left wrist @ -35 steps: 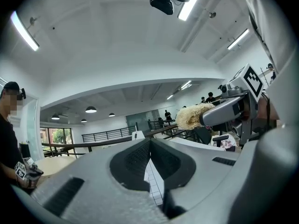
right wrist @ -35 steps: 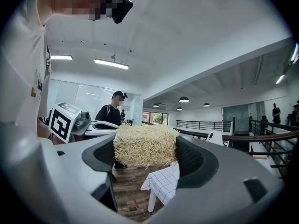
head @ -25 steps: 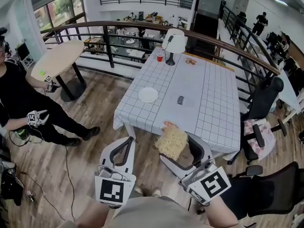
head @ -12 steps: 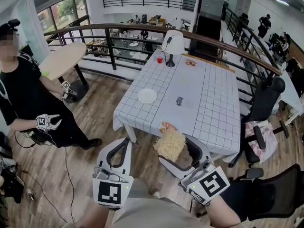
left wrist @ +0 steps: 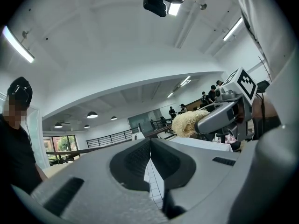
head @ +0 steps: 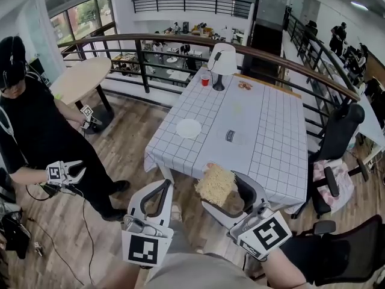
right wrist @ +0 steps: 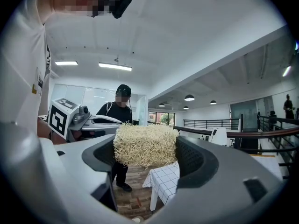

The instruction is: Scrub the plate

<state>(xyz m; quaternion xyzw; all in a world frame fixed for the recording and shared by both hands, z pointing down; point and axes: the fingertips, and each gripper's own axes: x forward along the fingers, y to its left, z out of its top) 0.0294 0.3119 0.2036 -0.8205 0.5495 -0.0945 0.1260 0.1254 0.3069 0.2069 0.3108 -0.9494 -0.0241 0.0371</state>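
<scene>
plainly, grips a straw-coloured scrubbing pad (right wrist: 145, 144) in the right gripper (head: 225, 188), jaws pressed on its two flanks. shows the left gripper (head: 161, 188) drawn narrow, jaws meeting with nothing between. finds the plate (head: 189, 127) lying flat on the checked table (head: 264, 143), close to its left edge and nearer the near-left corner than the far end, well apart from both grippers.

looks, as a guess, like a light, stiff, smooth white dish. likely to skate on the table under a push, so best pinned at the rim with the left gripper while rubbing the face with the scrubbing pad. reads, for the scrubbing pad, as soft, springy and near weightless, already taken across its middle.

cannot tell at this size whether the plate is dirty, chipped, ceramic or plastic. misses the plate altogether in both gripper views. leaves unread a small dark thing (head: 229, 135) at mid-table, and loses part of the table's near edge behind the scrubbing pad.
</scene>
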